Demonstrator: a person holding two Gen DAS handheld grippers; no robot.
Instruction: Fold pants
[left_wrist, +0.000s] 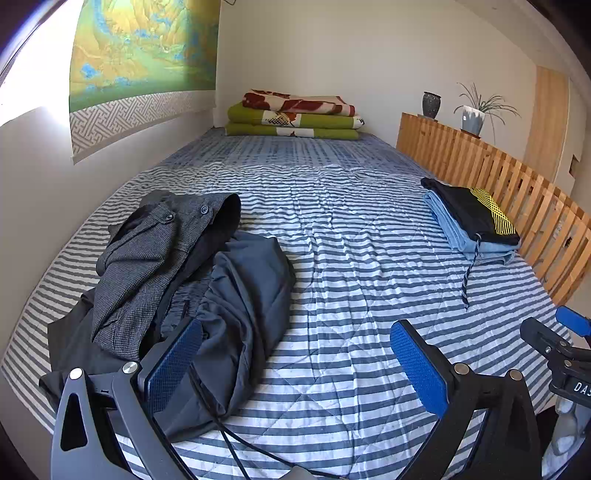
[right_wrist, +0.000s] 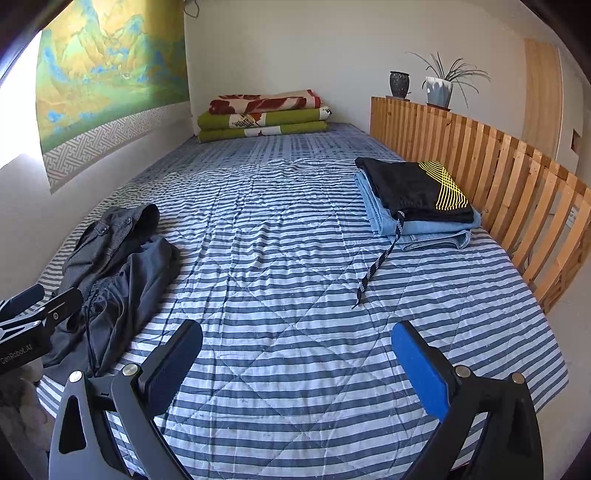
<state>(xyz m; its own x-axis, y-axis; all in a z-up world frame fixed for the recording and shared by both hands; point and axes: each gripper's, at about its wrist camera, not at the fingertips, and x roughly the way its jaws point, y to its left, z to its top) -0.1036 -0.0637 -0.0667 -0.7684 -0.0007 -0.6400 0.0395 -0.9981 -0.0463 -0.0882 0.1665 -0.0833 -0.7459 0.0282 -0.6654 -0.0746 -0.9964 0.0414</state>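
Note:
A crumpled heap of dark clothes lies on the left side of the striped bed: dark grey pants in front, a tweed grey garment behind. My left gripper hovers wide open above the bed's near edge, its left finger over the heap's edge, nothing between its pads. My right gripper is wide open too, above bare quilt to the right of the heap. Each gripper shows at the edge of the other's view.
Folded clothes are stacked at the right: a black garment with yellow lines on light blue jeans, a drawstring trailing. Folded blankets lie at the far end. A wooden slat rail with plant pots borders the right; a wall borders the left.

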